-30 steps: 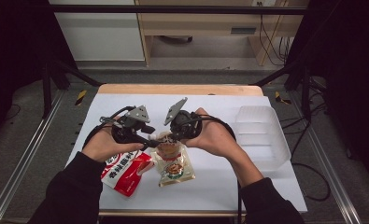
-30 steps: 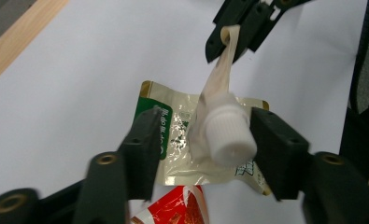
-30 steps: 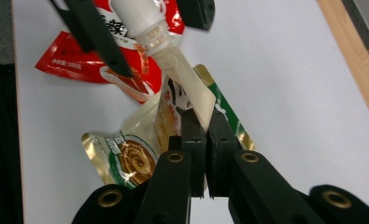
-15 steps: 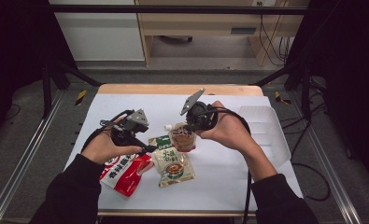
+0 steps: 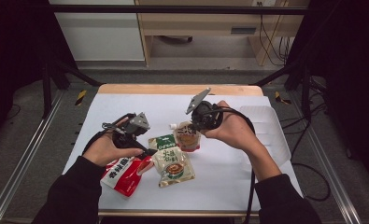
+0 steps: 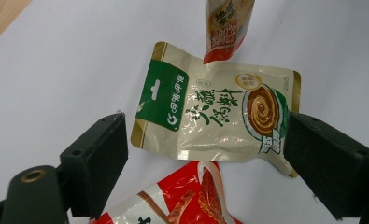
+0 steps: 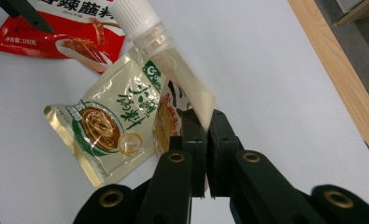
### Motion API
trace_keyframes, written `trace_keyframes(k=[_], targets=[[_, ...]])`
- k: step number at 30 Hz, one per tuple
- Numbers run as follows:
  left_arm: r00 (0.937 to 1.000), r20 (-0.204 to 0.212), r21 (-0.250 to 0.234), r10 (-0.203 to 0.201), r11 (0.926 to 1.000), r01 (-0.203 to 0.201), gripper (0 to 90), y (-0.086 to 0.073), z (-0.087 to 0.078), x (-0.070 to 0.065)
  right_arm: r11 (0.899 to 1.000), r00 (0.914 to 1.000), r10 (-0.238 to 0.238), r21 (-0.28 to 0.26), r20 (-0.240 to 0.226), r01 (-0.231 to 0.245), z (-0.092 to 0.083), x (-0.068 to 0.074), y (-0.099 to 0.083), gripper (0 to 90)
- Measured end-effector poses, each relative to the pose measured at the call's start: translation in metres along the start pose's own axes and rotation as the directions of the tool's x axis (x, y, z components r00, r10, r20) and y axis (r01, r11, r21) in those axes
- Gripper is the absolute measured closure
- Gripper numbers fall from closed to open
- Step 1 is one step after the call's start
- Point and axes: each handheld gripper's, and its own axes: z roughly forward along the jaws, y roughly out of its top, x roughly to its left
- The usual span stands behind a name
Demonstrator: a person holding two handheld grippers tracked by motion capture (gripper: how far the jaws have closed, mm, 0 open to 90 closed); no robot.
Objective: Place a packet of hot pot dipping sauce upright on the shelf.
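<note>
the right gripper [image 7: 202, 128] pinches the spout pouch [image 5: 188, 135] by its edge, held up at frame centre. the left gripper [image 6: 205, 154], jaws just opening, is spread over the green sachet [image 6: 210, 116], nothing gripped. next, probably carry the spout pouch toward the bin [image 5: 271, 135] at right.
</note>
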Motion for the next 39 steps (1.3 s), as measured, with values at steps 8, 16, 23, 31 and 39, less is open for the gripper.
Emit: trace_keyframes(k=[8, 16, 23, 31, 39], targets=[[1.0000, -0.005, 0.008, 0.003, 1.0000, -0.003, 13.3, -0.003, 0.002, -0.001, 1.000, 1.0000, 0.006, -0.006, 0.001, -0.006, -0.004, -0.001, -0.002, 88.3], [0.9999, -0.012, -0.004, -0.007, 1.0000, 0.007, 11.0, -0.009, 0.005, -0.003, 1.000, 0.9999, 0.012, -0.023, 0.007, -0.011, -0.012, -0.004, -0.006, 88.3], [0.9999, -0.009, -0.002, -0.007, 1.0000, 0.007, 10.0, -0.014, 0.008, -0.006, 1.000, 0.9997, 0.015, -0.017, 0.019, -0.015, -0.025, -0.006, -0.008, 88.2], [0.9997, -0.010, -0.009, -0.021, 0.9997, 0.021, 9.4, -0.024, 0.015, -0.008, 0.999, 0.9989, 0.033, -0.022, 0.033, -0.032, -0.038, -0.012, -0.016, 88.3], [0.9995, -0.012, -0.015, -0.028, 0.9995, 0.028, 9.0, -0.030, 0.015, -0.009, 0.998, 0.9976, 0.049, -0.028, 0.048, -0.048, -0.049, -0.017, -0.024, 88.3]])
